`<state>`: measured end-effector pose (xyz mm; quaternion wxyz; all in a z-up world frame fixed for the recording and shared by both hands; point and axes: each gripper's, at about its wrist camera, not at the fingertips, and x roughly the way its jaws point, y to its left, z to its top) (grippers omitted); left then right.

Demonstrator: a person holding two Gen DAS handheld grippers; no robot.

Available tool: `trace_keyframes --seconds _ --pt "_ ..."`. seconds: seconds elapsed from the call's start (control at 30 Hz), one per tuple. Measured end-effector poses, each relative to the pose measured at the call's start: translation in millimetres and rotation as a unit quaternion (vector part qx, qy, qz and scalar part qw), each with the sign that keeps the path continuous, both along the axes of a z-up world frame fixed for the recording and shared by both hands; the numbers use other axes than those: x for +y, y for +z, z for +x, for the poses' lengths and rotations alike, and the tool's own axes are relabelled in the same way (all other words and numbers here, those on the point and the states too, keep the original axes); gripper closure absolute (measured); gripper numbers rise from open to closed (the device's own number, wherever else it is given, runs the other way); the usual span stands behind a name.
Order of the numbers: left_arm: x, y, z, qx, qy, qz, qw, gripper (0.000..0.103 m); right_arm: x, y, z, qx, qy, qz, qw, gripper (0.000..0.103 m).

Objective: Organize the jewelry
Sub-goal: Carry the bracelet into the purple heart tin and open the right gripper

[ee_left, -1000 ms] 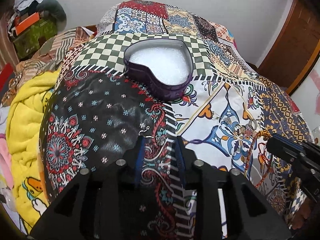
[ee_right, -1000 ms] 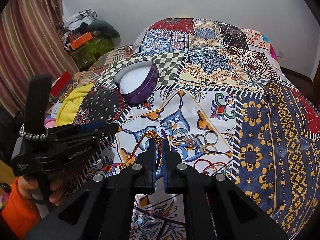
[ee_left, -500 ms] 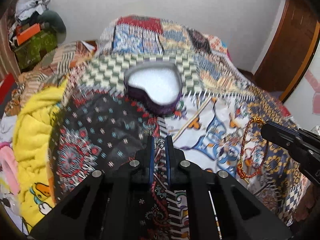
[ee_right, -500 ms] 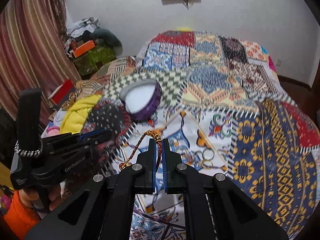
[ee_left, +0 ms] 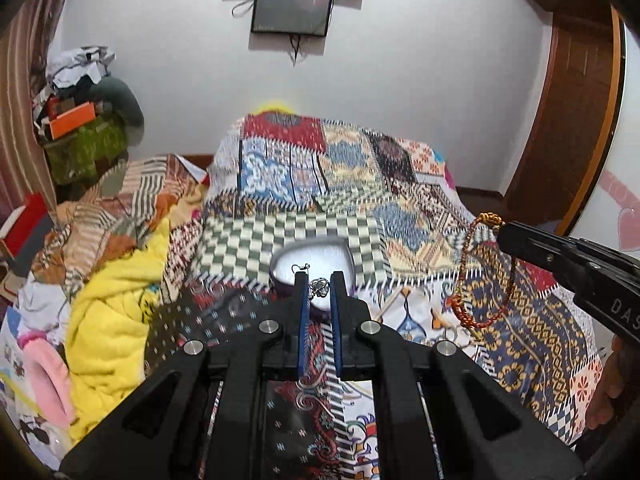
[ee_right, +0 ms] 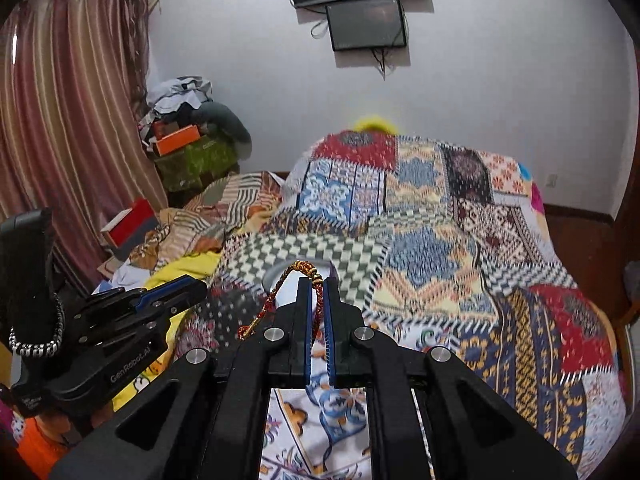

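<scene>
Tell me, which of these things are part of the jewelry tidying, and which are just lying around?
Part of the job: earring in left gripper; beaded bracelet in right gripper; heart-shaped box.

Lying about: yellow blanket; orange box; wall screen.

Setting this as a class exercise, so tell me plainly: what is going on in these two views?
A person holds a gripper in each hand above a bed covered by a patchwork quilt. The left gripper pinches a small silver earring. The right gripper is closed on a red-and-gold beaded bracelet, which hangs in a loop. Both hang in the air near an open heart-shaped box with white lining. Neither piece is in the box yet.
</scene>
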<state>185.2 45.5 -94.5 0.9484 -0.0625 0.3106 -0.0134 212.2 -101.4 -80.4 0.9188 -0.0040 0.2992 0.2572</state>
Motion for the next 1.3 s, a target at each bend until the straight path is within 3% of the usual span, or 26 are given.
trace_keyframes --seconds 0.47,0.93,1.3 --pt "5.9 8.3 35.2 -0.012 -0.005 0.019 0.9997 0.094 29.1 -9.0 40.8 0.011 0.019 -0.007 1.000 0.098" --pt "22.1 -35.1 97.1 0.042 -0.020 -0.003 0.9989 0.094 59.1 -56.3 98.3 0.077 0.052 -0.023 0.995 0.098" --pt "32.8 -68.9 132.2 0.085 -0.028 -0.023 0.9957 0.094 72.7 -78.8 116.6 0.100 0.068 -0.057 0.991 0.098"
